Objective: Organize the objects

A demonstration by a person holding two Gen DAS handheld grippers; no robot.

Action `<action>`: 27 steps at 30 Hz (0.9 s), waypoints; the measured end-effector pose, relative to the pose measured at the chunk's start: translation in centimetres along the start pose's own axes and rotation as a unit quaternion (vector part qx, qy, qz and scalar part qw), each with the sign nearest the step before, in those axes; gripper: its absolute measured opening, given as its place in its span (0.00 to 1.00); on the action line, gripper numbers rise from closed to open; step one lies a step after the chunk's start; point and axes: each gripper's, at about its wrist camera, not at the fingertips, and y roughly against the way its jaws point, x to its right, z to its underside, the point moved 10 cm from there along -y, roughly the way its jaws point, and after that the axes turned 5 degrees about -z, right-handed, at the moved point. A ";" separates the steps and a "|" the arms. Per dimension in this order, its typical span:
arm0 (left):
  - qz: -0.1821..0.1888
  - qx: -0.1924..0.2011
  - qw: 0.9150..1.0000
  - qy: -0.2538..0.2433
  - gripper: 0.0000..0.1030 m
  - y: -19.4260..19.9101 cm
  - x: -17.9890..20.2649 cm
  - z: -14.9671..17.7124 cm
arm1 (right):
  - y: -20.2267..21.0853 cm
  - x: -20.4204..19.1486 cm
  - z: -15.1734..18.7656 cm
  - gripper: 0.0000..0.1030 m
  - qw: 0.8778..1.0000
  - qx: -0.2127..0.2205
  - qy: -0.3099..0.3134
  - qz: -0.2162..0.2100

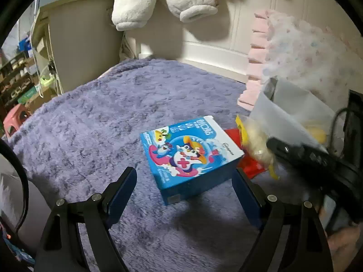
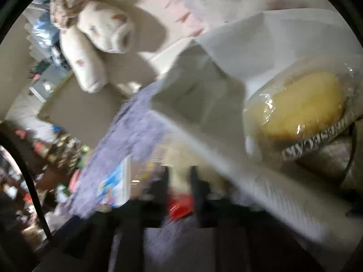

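Note:
A blue band-aid box (image 1: 189, 156) with a cartoon penguin lies flat on the purple fleece blanket (image 1: 90, 124). My left gripper (image 1: 185, 181) is open, its fingers on either side of the box's near end, not touching it. My right gripper (image 1: 270, 142) comes in from the right, tilted, and holds a clear snack packet (image 1: 256, 145) with red and yellow wrapping over a white storage box (image 1: 288, 113). In the blurred right wrist view its fingers (image 2: 192, 185) stand close together on the red-wrapped packet (image 2: 179, 206). A wrapped yellow cake (image 2: 299, 106) lies inside the white box (image 2: 249, 36).
Cream plush sleeves (image 1: 163, 0) hang over the far edge of the blanket. A beige cabinet (image 1: 81, 36) stands at the back left. Pink ruffled fabric (image 1: 258, 52) and a dotted cloth (image 1: 306, 52) sit at the right. A pink stool (image 1: 13, 120) is at the far left.

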 end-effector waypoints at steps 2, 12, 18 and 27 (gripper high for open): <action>0.008 0.001 1.000 0.005 0.83 0.2 0.1 -0.1 | 1.7 -0.9 0.8 0.03 1.000 0.002 0.022 0.002; 0.020 -0.013 0.999 0.025 0.83 -0.3 -0.2 0.0 | -0.9 -0.3 -0.6 0.57 0.991 0.012 0.078 0.108; 0.014 -0.012 1.000 0.022 0.83 -0.3 -0.1 0.4 | -4.3 -0.3 -0.8 0.53 0.994 0.015 0.073 0.083; 0.013 -0.012 1.000 0.017 0.83 -0.3 -0.2 0.3 | -3.6 -0.7 -1.0 0.33 0.994 0.014 0.097 0.057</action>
